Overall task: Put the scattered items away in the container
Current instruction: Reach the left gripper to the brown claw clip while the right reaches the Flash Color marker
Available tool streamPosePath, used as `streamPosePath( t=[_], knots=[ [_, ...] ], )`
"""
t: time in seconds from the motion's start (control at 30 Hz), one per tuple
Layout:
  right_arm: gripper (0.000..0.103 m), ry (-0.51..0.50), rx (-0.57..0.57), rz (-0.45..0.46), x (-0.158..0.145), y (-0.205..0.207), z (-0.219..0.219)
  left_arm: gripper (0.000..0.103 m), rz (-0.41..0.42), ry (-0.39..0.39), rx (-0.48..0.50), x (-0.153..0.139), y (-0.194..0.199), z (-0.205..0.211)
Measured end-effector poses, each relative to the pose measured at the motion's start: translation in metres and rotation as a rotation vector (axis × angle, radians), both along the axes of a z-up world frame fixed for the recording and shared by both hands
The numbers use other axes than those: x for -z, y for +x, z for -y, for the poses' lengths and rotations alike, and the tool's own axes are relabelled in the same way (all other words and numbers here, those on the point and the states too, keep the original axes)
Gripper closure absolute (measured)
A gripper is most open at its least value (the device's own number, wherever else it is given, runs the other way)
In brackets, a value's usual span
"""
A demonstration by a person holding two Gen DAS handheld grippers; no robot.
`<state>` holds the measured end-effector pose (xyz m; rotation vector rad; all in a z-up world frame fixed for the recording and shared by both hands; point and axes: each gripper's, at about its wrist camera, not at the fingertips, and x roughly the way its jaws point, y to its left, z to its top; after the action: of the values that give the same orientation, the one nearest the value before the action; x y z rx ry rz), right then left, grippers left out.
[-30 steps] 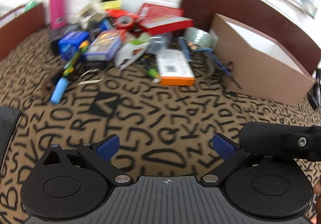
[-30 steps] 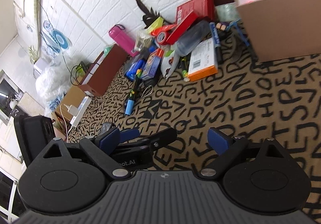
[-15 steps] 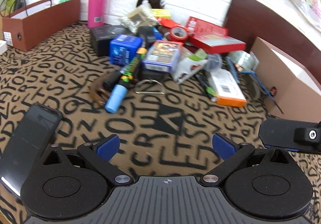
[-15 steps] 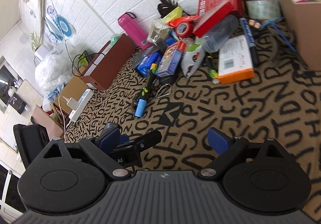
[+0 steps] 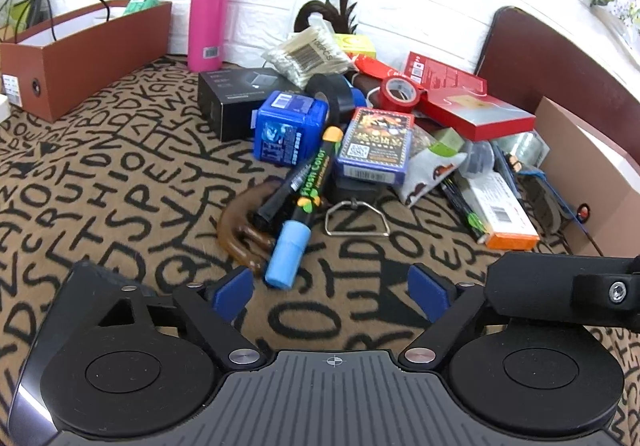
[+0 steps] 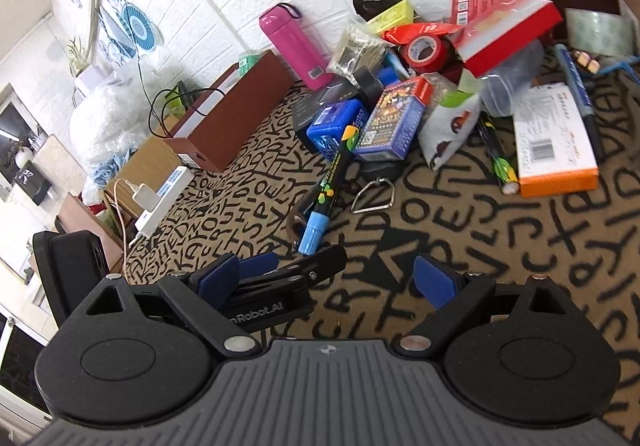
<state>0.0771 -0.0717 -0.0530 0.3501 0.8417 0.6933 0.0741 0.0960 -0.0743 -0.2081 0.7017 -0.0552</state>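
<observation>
My left gripper (image 5: 330,288) hangs spread wide and empty above the lettered cloth (image 5: 120,174), just short of the blue-capped marker (image 5: 306,206) that lies across a brown clip (image 5: 240,230) (half buried, hard to read). My right gripper (image 6: 328,282) is likewise released, holding nothing. The cardboard container (image 5: 588,166) sits right of the clutter, its far end cut off.

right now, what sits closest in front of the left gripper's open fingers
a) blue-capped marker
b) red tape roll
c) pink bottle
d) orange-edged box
a: the blue-capped marker lies just ahead of the left gripper, its cap nearest the fingers; the other three sit farther back.
</observation>
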Motion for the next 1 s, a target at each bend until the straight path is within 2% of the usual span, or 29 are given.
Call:
streamPosePath(
  t=[0.23,0.4,0.53,0.7,0.9,0.93,1.0],
  knots=[
    [0.009,-0.003,-0.004,-0.015,0.006,0.015,-0.018,0.013,-0.016,-0.017,0.005,0.007,0.017,-0.01],
    [0.01,-0.008,-0.003,-0.026,0.011,0.028,-0.033,0.014,-0.003,0.015,-0.003,0.007,0.029,-0.015],
    [0.012,-0.003,-0.001,-0.038,0.014,0.04,-0.044,0.018,-0.007,0.005,-0.01,0.008,0.037,-0.024],
    [0.018,-0.018,-0.011,-0.038,0.017,0.051,-0.058,0.021,-0.003,0.005,-0.014,0.01,0.042,-0.029],
    [0.025,-0.029,-0.002,-0.065,0.027,0.065,-0.069,0.029,-0.007,0.02,-0.008,0.014,0.046,-0.034],
    [0.027,-0.034,0.0,-0.069,0.029,0.067,-0.071,0.034,-0.009,0.014,-0.007,0.015,0.046,-0.036],
    [0.031,-0.047,0.005,-0.074,0.033,0.071,-0.074,0.034,-0.006,0.01,-0.005,0.017,0.046,-0.037]
  ],
)
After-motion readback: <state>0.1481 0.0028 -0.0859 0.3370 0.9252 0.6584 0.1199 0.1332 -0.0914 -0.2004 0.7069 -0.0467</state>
